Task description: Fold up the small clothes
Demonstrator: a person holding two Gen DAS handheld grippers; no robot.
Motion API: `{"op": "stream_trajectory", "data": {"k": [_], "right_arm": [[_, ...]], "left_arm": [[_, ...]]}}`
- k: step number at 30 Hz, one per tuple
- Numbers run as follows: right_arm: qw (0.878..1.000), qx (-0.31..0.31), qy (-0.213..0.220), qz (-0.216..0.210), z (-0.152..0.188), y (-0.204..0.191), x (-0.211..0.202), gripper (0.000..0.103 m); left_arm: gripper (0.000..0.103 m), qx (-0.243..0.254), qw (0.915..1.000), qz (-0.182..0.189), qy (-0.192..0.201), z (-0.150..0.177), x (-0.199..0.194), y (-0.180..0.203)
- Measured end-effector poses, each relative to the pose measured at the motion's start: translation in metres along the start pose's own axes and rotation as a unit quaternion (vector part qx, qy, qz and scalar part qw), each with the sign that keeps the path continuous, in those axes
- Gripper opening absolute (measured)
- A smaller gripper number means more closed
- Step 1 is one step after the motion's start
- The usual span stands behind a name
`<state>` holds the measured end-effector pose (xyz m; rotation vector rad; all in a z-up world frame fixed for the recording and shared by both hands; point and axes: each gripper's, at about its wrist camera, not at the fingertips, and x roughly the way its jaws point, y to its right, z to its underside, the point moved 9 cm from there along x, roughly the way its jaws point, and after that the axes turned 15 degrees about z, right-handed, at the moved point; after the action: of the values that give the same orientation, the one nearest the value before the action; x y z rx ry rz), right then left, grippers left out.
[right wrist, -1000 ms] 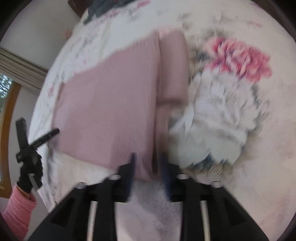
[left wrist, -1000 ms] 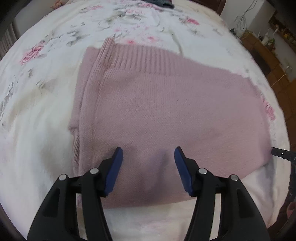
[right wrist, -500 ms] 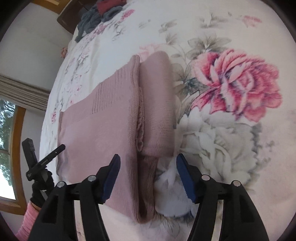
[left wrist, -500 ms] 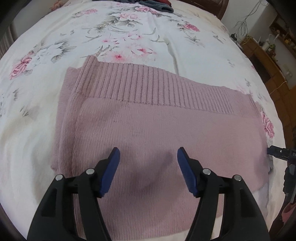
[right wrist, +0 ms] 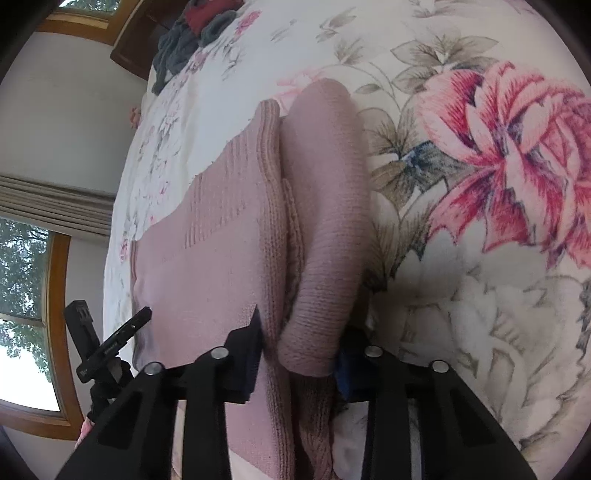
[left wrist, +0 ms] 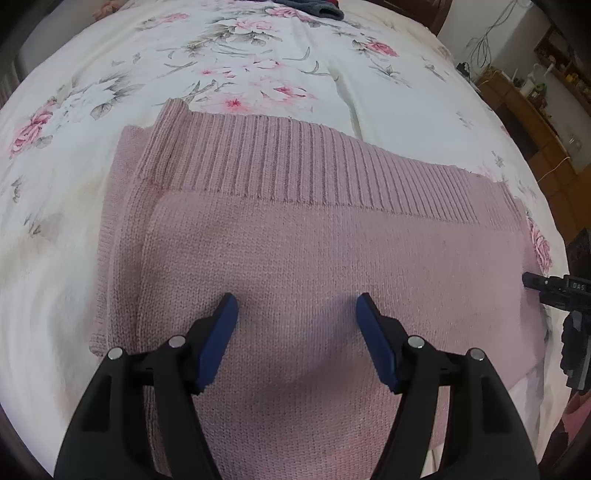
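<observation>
The pink knit sweater (left wrist: 314, 251) lies flat on the floral bedspread (left wrist: 258, 66), its sides already folded in. The left gripper (left wrist: 295, 321) hovers released above it; the right gripper (right wrist: 299, 336) straddles the folded edge, not visibly clenched. A final fold likely remains.

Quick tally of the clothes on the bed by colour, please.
Pink knit sweater: 1
Dark grey garments, in the far pile: cannot count them apart, at least 1
Red garment, same pile: 1
Total: at least 3
</observation>
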<state>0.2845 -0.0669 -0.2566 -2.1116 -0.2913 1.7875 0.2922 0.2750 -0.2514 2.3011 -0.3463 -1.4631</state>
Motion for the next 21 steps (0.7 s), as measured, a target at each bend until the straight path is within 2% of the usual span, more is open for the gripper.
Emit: {"op": "stream_trajectory", "data": {"k": [15, 19, 21], "right_arm": [[1.000, 0.012, 0.002, 0.013, 0.002, 0.003, 0.005, 0.031], [0.999, 0.019, 0.001, 0.030, 0.000, -0.006, -0.004, 0.029], [0.999, 0.004, 0.012, 0.038, -0.003, -0.023, -0.018, 0.028]], "left_arm": [[0.068, 0.003, 1.0000, 0.003, 0.005, 0.001, 0.003, 0.000], [0.068, -0.007, 0.9999, 0.011, 0.005, 0.002, -0.013, 0.002], [0.068, -0.004, 0.9998, 0.012, 0.013, 0.003, -0.027, 0.002]]}}
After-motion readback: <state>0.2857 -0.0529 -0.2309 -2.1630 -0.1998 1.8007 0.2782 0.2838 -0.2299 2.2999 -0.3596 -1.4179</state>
